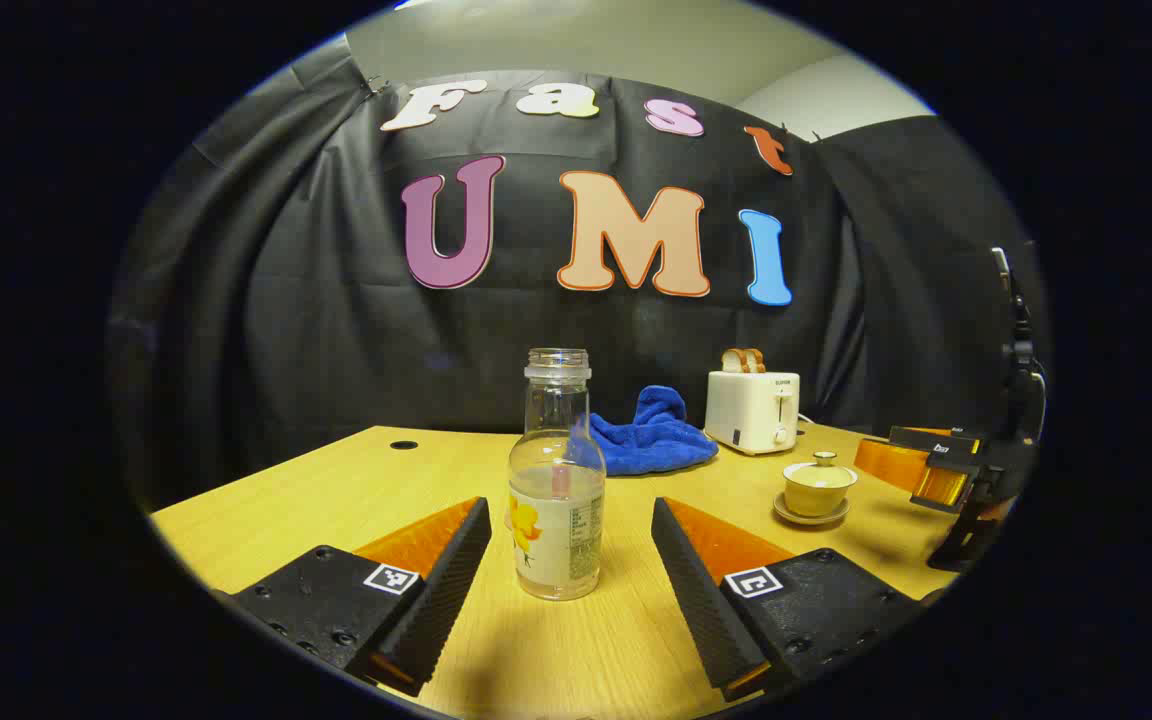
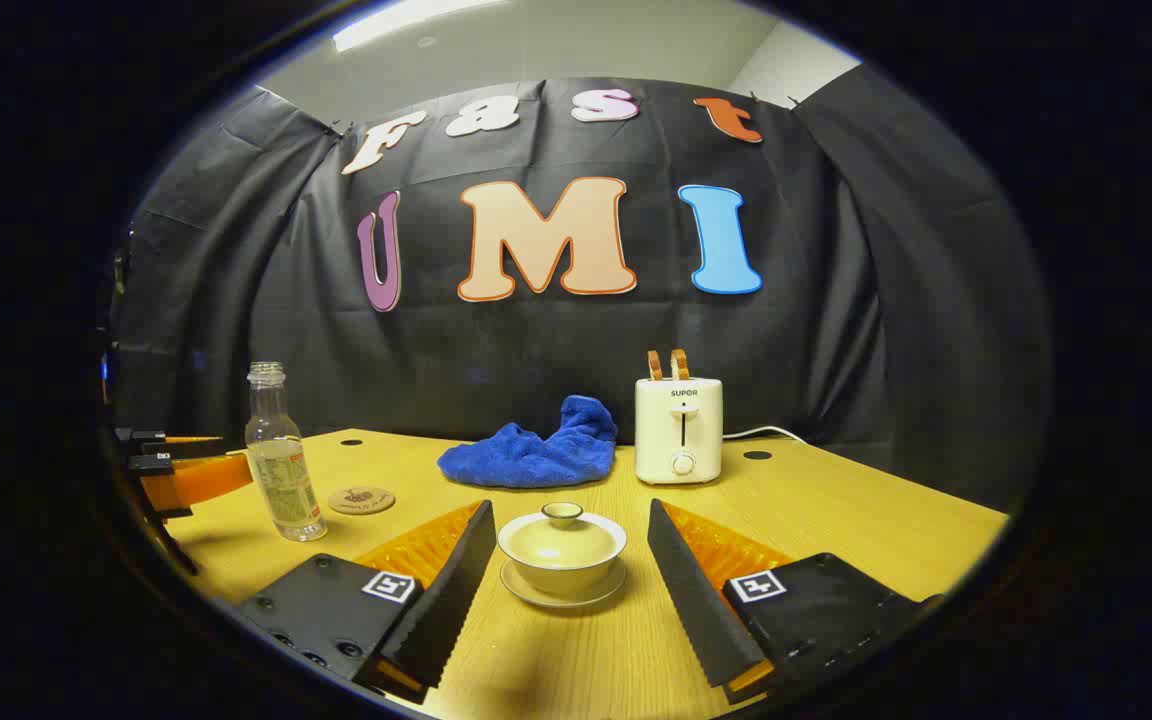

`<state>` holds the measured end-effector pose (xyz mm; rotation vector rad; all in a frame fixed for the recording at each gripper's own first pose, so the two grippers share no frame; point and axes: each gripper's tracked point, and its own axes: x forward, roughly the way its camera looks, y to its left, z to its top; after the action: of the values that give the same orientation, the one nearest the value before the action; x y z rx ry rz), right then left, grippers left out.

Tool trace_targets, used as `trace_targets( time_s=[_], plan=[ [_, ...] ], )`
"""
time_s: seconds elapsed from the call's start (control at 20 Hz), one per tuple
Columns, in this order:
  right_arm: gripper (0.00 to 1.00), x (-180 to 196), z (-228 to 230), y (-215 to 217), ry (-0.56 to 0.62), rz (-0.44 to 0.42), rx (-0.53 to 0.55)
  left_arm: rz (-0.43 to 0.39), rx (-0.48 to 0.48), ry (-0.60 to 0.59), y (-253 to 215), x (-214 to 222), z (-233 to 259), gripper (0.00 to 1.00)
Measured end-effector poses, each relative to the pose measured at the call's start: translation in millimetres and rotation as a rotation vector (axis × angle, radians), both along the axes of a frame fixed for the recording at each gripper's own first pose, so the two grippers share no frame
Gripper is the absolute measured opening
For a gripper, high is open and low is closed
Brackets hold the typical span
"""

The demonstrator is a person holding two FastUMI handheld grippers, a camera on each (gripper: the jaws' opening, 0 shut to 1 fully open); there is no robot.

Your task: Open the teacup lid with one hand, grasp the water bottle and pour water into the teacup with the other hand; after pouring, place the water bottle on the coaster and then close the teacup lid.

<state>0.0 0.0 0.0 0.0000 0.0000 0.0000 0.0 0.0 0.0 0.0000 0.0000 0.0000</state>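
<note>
A clear, uncapped water bottle, partly filled and with a flower label, stands upright on the wooden table. My left gripper is open, one finger on each side of the bottle and neither touching it. The cream teacup sits on its saucer with the lid on. My right gripper is open around the cup with gaps on both sides. A round brown coaster lies just right of the bottle in the right gripper view. The left gripper view has the teacup at its right.
A crumpled blue towel and a white toaster holding two slices of bread stand at the back of the table. They also appear in the left gripper view, the towel beside the toaster. Cable holes pierce the tabletop.
</note>
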Motion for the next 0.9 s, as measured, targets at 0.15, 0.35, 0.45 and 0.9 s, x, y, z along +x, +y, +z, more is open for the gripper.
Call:
trace_targets(
  time_s=[0.15,0.35,0.45,0.9],
  plan=[
    [0.95,-0.5,-0.4,-0.2,-0.001,0.005,0.001,0.043,0.004,0.002,9.6,-0.9,0.4,0.93],
    [0.96,4.1,-2.3,-2.9,-0.001,-0.006,0.001,0.056,0.006,0.002,10.5,-1.2,0.7,0.93],
    [0.97,4.0,-3.7,-2.8,0.000,0.008,0.002,0.055,0.006,0.001,11.9,-0.7,0.7,0.93],
    [0.96,9.8,-0.3,4.8,-0.001,0.056,0.000,0.060,0.006,0.002,12.3,0.6,1.4,0.93]
  ],
)
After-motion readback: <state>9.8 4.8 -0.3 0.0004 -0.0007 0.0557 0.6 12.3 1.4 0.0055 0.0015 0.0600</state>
